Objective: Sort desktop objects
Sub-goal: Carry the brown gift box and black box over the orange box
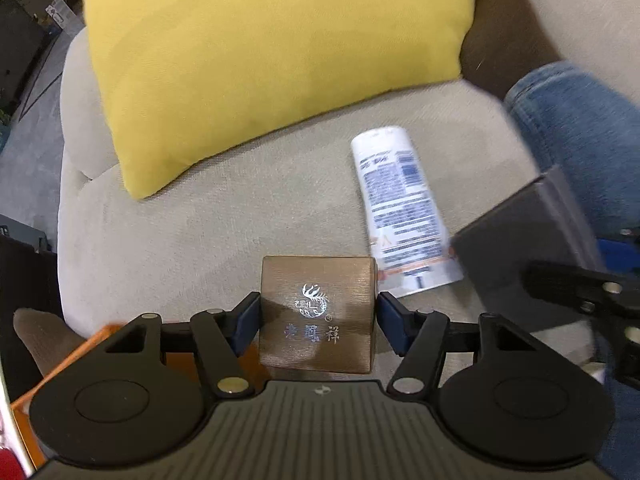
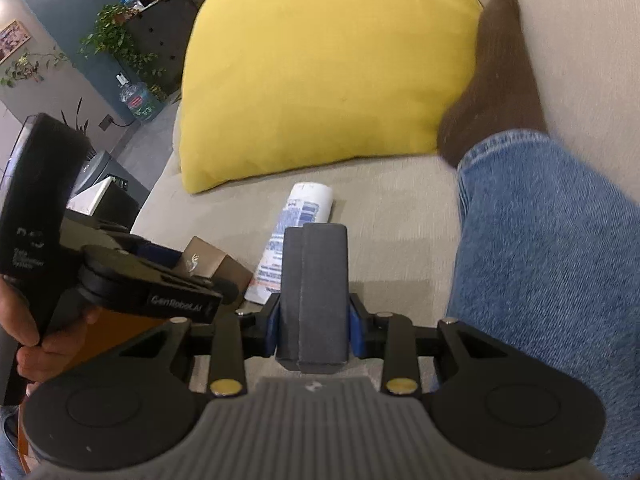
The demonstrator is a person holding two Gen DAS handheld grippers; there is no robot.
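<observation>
My left gripper is shut on a small brown box with a silver emblem, held just above the beige sofa seat. The brown box also shows in the right wrist view. My right gripper is shut on a dark grey box, held upright between the blue pads. The grey box shows at the right of the left wrist view. A white tube with blue print lies on the seat between the two grippers, and also shows in the right wrist view.
A yellow cushion leans at the back of the seat. A person's leg in blue jeans and brown sock rests on the right. An orange box sits low at the left.
</observation>
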